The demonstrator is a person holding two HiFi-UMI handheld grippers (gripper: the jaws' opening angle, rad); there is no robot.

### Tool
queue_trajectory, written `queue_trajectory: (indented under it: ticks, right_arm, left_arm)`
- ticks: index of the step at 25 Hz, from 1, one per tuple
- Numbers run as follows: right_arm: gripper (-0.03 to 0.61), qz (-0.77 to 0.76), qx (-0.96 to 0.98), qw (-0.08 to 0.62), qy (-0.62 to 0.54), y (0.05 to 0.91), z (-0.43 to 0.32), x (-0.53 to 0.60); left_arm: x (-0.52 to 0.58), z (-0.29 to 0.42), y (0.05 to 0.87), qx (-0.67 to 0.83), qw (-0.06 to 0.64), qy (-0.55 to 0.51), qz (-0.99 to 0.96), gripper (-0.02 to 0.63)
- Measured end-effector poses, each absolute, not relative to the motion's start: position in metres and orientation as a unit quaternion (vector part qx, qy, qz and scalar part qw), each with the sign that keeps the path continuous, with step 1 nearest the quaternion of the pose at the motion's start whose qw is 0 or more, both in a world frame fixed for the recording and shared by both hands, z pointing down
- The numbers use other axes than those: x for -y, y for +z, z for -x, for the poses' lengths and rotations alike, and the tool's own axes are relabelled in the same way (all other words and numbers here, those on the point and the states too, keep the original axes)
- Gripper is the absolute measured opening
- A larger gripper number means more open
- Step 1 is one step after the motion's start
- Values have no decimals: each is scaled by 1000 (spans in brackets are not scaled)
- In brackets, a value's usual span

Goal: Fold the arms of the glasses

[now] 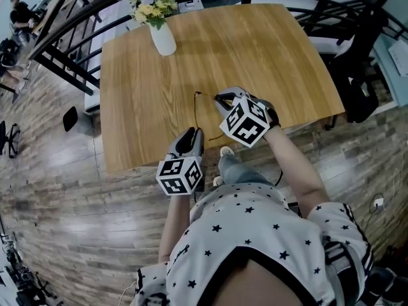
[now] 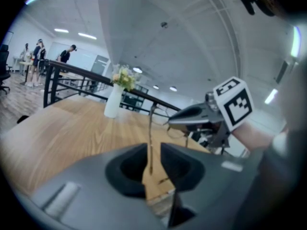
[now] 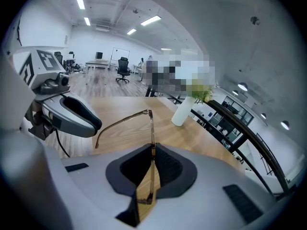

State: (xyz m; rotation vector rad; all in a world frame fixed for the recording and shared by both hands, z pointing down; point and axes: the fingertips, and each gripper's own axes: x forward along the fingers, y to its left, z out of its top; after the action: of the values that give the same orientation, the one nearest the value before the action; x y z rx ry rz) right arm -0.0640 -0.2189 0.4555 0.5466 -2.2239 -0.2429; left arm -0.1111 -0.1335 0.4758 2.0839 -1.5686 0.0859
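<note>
Glasses (image 3: 152,128) held in the air over the desk (image 1: 268,56), near the middle of its near edge. Right gripper (image 3: 152,153) clenched on the front frame, which sits edge-on between its jaws. The front runs roughly along the near edge. One arm (image 2: 151,128) is unfolded, about square to the front, with its long axis running from the hinge toward the near edge. The arm's tip end lies between the jaws of the left gripper (image 2: 153,152). That claw is released, with a gap beside the arm. Vase of flowers (image 1: 162,36) at the far left corner.

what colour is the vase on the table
White. The vase shows best in the head view.
</note>
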Motion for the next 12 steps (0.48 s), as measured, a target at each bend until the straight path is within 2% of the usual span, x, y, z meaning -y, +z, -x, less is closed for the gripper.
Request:
queue_trajectory:
  ticks: [12]
  right_arm:
    - [20, -233, 885, 390, -106, 438, 55, 196]
  left_arm:
    - [119, 108, 471, 583, 248, 25, -773, 54]
